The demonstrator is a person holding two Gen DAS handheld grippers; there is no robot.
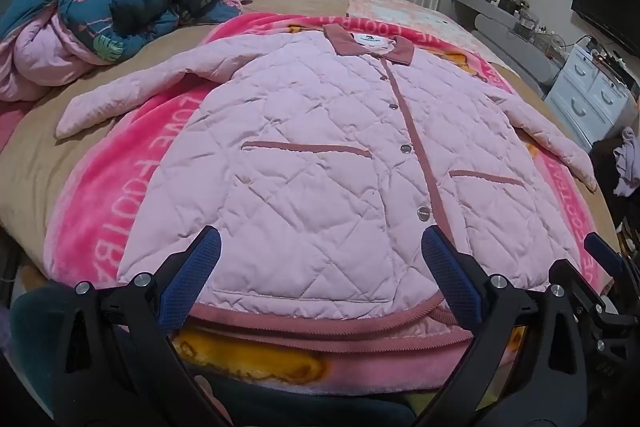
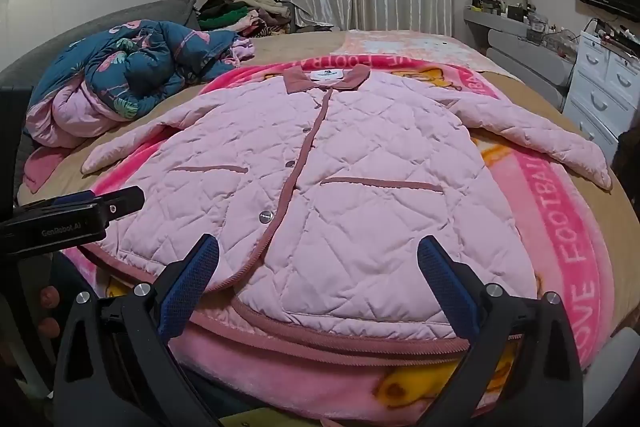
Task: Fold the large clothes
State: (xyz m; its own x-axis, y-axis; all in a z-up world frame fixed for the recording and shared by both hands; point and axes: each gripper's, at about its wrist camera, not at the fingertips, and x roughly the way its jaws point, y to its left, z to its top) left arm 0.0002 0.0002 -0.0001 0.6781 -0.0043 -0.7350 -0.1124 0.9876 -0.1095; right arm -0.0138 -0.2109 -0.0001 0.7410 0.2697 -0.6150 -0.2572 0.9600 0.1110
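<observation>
Both grippers are hanging spread wide and empty just short of the jacket's hem: left gripper [image 1: 320, 279], right gripper [image 2: 318, 283]. Jacket [image 1: 320, 155] is lying flat, front up and buttoned, on the pink blanket [image 1: 132, 163], sleeves splayed out. Judging by the quilting, it's going to be soft, puffy and light, springy under a fold, likely sliding on the fleece. Best holds look like the ribbed hem [image 1: 320, 327] corners nearest, then cuffs, then the shoulders by the collar [image 1: 368, 45] beyond.
</observation>
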